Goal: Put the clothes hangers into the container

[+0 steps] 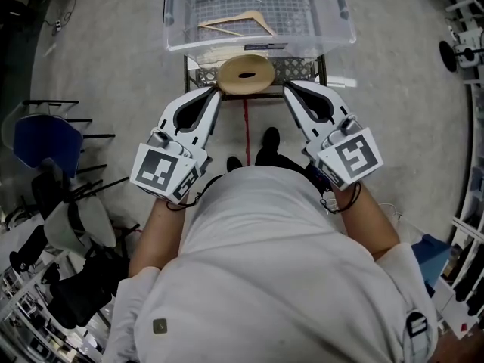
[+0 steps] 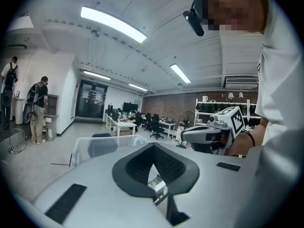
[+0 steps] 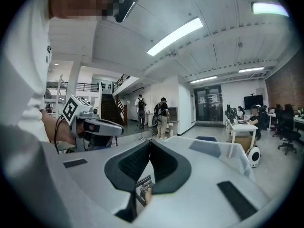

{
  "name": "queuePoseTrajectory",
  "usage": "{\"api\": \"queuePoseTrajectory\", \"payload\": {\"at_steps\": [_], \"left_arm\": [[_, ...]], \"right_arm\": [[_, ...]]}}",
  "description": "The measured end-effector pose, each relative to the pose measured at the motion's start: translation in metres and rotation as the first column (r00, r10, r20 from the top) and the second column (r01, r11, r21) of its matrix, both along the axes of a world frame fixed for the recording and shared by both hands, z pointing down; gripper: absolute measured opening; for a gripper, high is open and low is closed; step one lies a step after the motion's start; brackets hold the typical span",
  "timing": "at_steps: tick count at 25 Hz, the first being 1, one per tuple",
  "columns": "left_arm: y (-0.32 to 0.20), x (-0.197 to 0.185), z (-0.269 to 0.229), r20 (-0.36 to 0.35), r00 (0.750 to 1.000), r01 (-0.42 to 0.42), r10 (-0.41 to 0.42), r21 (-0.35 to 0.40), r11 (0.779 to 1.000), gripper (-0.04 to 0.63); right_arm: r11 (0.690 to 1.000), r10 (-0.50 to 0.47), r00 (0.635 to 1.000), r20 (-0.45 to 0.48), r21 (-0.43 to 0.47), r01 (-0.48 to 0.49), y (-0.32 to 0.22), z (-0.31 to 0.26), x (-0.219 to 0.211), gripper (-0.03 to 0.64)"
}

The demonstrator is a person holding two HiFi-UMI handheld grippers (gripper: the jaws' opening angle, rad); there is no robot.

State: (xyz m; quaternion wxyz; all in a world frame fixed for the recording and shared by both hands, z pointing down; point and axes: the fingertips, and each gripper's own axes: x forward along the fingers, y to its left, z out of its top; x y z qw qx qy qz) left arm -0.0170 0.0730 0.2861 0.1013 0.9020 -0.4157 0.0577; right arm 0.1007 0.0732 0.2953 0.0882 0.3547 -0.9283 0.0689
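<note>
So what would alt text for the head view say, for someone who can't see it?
Seen from above, a person in a white shirt holds the left gripper and right gripper, both shut and empty, their tips at either side of a round wooden disc. Beyond it, a clear container holds one wooden clothes hanger.

A clear container (image 1: 334,23) holding one wooden hanger (image 1: 239,23) sits on a black wire cart (image 1: 304,68) on the grey floor (image 1: 113,59).
</note>
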Motion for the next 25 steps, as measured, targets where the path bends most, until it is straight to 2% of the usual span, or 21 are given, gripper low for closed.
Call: {"api": "queuePoseTrajectory", "payload": {"at_steps": [11,18,25], "left_arm": [[0.067,-0.063,-0.012,-0.017,0.999,-0.027,0.027,0.040,0.999,0.017],[0.100,-0.086,-0.008,-0.026,0.999,-0.039,0.040,0.046,0.998,0.017],[0.117,-0.098,-0.002,-0.031,0.999,-0.042,0.043,0.046,0.998,0.017]], "right_arm": [[0.999,0.035,0.999,-0.021,0.039,-0.035,0.070,-0.006,-0.054,0.018],[0.995,0.024,0.998,-0.051,0.103,-0.019,0.104,0.002,-0.075,0.018],[0.993,0.038,0.998,-0.056,0.111,-0.032,0.126,0.011,-0.084,0.018]]}}
